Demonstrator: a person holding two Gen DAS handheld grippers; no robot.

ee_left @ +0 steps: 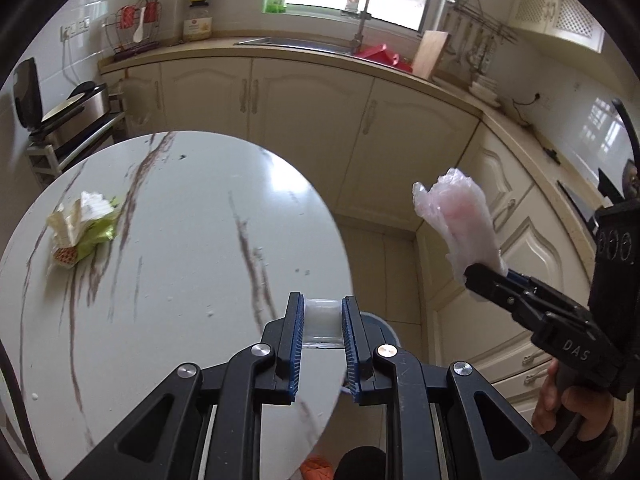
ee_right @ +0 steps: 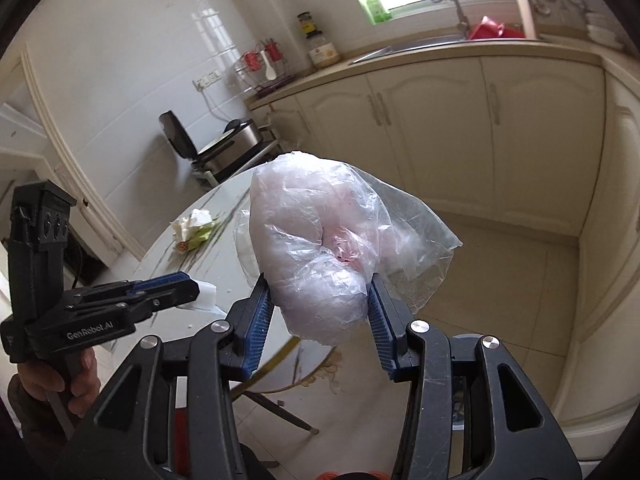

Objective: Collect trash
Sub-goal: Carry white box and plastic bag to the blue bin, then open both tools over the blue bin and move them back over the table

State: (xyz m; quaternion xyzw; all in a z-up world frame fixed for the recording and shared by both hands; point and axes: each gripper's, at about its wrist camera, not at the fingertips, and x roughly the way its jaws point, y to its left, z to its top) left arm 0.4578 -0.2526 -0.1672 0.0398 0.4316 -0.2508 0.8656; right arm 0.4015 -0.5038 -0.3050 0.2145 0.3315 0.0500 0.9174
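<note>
Partly hidden, a translucent container (ee_left: 322, 322) sits in the left hand-held gripper (ee_left: 322, 344).

Two handheld grippers: the left gripper (ee_left: 322, 314) and the right gripper (ee_right: 318, 298). One crumpled clear plastic bag (ee_right: 316, 240), one small translucent plastic cup (ee_left: 322, 320), one crumpled wrapper pile (ee_left: 82, 226), one round marble-patterned table (ee_left: 180, 280).

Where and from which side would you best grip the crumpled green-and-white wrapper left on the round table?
Grip the crumpled wrapper across its raised white folds, coming from above: it lies loosely bunched on the round table, with nothing crowding it.
</note>
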